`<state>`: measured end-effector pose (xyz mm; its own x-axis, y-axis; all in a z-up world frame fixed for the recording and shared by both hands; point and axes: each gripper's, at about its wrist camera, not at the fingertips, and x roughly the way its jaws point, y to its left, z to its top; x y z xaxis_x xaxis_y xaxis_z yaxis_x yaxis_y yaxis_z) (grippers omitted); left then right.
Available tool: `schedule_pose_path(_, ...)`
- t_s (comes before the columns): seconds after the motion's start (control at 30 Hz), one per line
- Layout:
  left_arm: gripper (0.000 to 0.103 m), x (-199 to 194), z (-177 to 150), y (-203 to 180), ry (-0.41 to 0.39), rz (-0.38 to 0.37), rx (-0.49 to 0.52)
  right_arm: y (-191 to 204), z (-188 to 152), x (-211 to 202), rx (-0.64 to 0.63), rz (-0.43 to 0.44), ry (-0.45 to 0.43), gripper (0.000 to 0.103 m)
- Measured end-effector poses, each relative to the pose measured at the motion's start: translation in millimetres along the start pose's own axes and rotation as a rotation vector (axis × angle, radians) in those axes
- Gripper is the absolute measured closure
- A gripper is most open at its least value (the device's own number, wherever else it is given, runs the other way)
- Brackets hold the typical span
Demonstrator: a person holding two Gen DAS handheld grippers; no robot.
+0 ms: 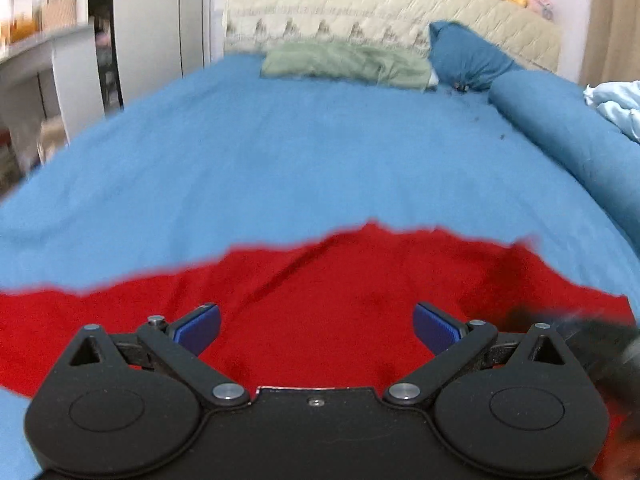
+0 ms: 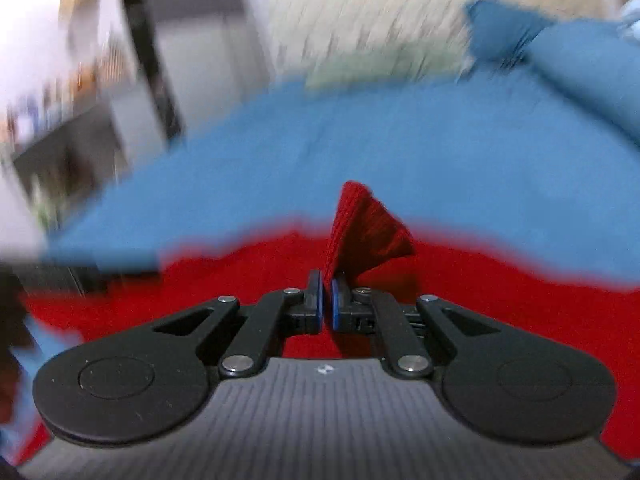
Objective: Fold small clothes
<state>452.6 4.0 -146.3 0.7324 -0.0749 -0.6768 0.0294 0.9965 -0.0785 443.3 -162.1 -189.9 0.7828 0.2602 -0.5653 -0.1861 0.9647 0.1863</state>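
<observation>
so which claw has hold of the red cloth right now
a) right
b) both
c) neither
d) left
a: the right claw is shut on a raised bit of the red cloth, while the left claw hangs wide open above it with nothing between its pads.

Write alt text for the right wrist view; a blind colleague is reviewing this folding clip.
The right gripper has its jaws shut on a raised fold of a red knit garment, the rest of which lies spread on a blue bed sheet. The picture is motion-blurred; a green pillow and pale quilted headboard show behind.
</observation>
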Motion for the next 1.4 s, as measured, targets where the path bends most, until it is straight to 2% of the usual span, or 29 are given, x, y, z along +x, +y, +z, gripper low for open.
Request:
schedule_pose_path(0.07, 0.000, 9, -11, 7, 0.042, -0.041, -0.020, 15, -29, 20, -0.053, -0.012, 0.050, 0.083)
schedule_pose_path(0.13, 0.000, 16, -19, 5, 0.059, -0.082, -0.011, 23, -43, 21, -0.093, -0.019, 0.029, 0.082)
schedule_pose_path(0.2, 0.000, 19, -22, 1, 0.060, -0.126, 0.008, 29, -44, 15, -0.119, -0.023, 0.014, 0.073)
schedule_pose_path(0.23, 0.000, 22, -23, -4, 0.062, -0.151, 0.018, 28, -43, 10, -0.132, -0.020, 0.014, 0.058)
schedule_pose_path(0.27, 0.000, 23, -24, -8, 0.069, -0.178, 0.024, 22, -44, 5, -0.141, -0.025, 0.012, 0.039)
schedule_pose_path(0.33, 0.000, 32, -25, -14, 0.088, -0.232, 0.033, 11, -47, -11, -0.155, -0.054, -0.006, 0.020)
schedule_pose_path(0.37, 0.000, 36, -26, -19, 0.104, -0.255, 0.034, 3, -49, -20, -0.160, -0.078, -0.017, 0.015)
schedule_pose_path(0.47, 0.000, 40, -36, -30, 0.130, -0.293, 0.018, -19, -62, -50, -0.147, -0.151, -0.016, 0.014)
schedule_pose_path(0.57, 0.002, 37, -38, -43, 0.110, -0.305, 0.013, -36, -76, -82, -0.114, -0.207, -0.018, 0.010)
schedule_pose_path(0.7, 0.012, 41, -39, -48, 0.093, -0.294, -0.027, -57, -86, -108, -0.032, -0.252, -0.024, 0.009)
schedule_pose_path(0.83, 0.036, 52, -37, -55, 0.071, -0.254, -0.088, -66, -94, -123, 0.030, -0.287, -0.038, 0.009)
schedule_pose_path(0.87, 0.039, 53, -37, -57, 0.067, -0.241, -0.093, -66, -95, -124, 0.040, -0.294, -0.043, 0.009)
schedule_pose_path(0.9, 0.048, 54, -36, -58, 0.062, -0.226, -0.096, -66, -96, -125, 0.048, -0.297, -0.046, 0.009)
schedule_pose_path(0.93, 0.066, 55, -37, -58, 0.058, -0.210, -0.094, -66, -96, -125, 0.056, -0.299, -0.047, 0.009)
schedule_pose_path(1.0, 0.094, 58, -34, -59, 0.060, -0.195, -0.088, -68, -95, -123, 0.073, -0.305, -0.049, 0.009)
schedule_pose_path(1.1, 0.096, 51, -30, -54, 0.026, -0.205, -0.100, -67, -93, -123, 0.088, -0.317, -0.055, 0.009)
schedule_pose_path(1.17, 0.096, 30, -22, -49, -0.049, -0.201, -0.093, -66, -88, -122, 0.081, -0.333, -0.064, 0.009)
schedule_pose_path(1.3, 0.096, -16, -10, -24, -0.213, -0.112, -0.073, -66, -82, -122, 0.036, -0.390, -0.068, 0.009)
schedule_pose_path(1.4, 0.095, -30, -9, 6, -0.278, -0.016, -0.064, -69, -80, -111, -0.022, -0.426, -0.022, 0.008)
